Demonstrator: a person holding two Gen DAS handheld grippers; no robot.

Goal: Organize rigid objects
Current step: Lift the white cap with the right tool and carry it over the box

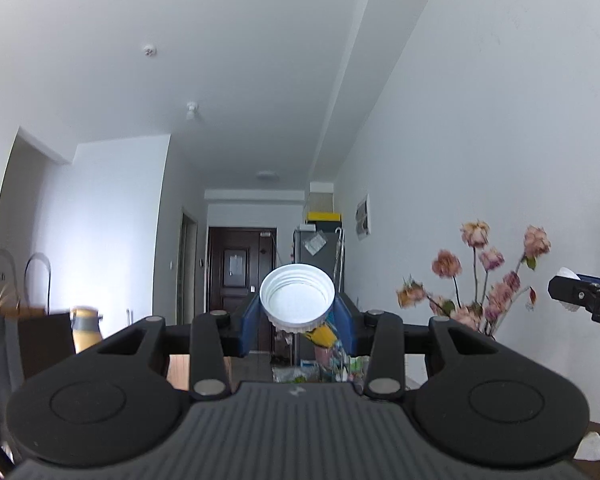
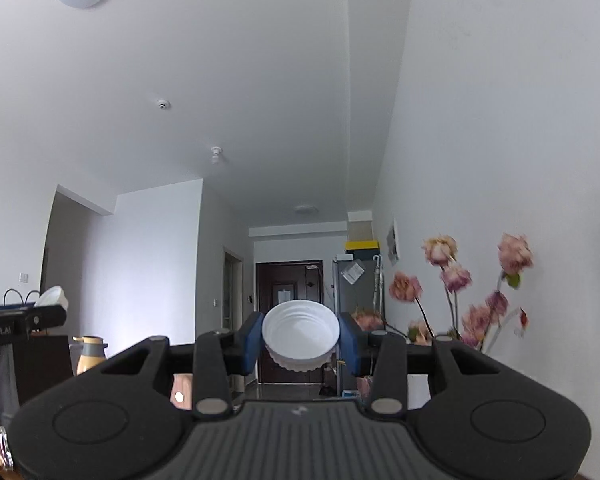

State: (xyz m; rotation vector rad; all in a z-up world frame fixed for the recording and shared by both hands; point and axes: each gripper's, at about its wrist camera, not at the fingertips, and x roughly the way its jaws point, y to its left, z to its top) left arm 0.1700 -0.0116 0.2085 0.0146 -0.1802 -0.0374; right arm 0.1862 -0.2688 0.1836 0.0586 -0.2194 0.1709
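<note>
A tan paper bag [image 1: 39, 332] is standing at the left, its contents hidden. Pink flowers [image 1: 488, 276] are rising at the right; their vase is out of sight. The left gripper [image 1: 297, 322] is clamping a white screw cap [image 1: 297, 299] between its blue pads [image 1: 249, 326], hollow side facing the camera, tilted slightly upward. The right gripper [image 2: 300, 342] is pinching a second white cap [image 2: 300, 332] the same way, its open side toward the lens, axis running along the fingers.
</note>
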